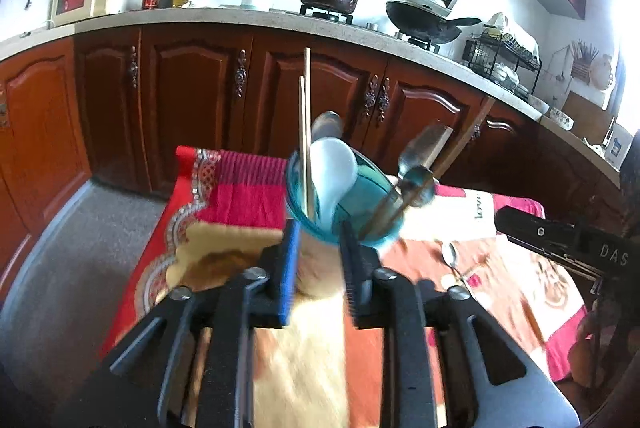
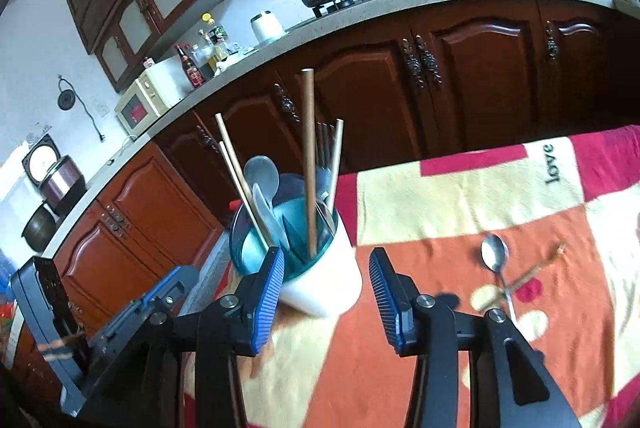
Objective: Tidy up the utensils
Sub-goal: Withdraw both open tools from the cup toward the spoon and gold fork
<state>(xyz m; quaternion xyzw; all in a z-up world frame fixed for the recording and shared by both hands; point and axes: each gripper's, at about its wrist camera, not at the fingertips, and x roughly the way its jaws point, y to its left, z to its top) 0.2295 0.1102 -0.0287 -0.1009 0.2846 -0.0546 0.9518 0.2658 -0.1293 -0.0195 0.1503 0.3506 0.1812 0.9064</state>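
The utensil holder (image 2: 316,260), a white cup with a teal insert, stands near the far left edge of the cloth-covered counter (image 2: 460,187); it already carries chopsticks (image 2: 240,183), a long wooden handle (image 2: 309,163), pale plastic spoons (image 2: 262,173) and metal cutlery. One metal spoon (image 2: 495,260) lies loose on the cloth to the right of the holder, well apart from it, crossing a thin wooden stick (image 2: 536,272); judge this as the item not yet stored, so the task reads as nearly complete.

Your right tongs (image 2: 326,292) stand spread, nothing between the pads, the holder just ahead of the left pad; your left tongs (image 1: 320,268) stand narrowly parted, empty, with the holder (image 1: 344,203) directly beyond the tips. Neither pair grips anything.

Next move, as a judgement: swing the right tongs over to the loose spoon; align the pads across its handle, since it lies flat on soft cloth and gives little purchase; pinch, lift, and lower it bowl-up or bowl-down into a free gap in the holder; keep clear of the tall chopsticks.

View differences: the right wrist view shows the white outer wall of the holder, the stick under the spoon, and the left tool at lower left; the left wrist view shows the spoon (image 1: 450,254) only partly, the right tool (image 1: 560,240) at right, and the holder's teal rim blurred.
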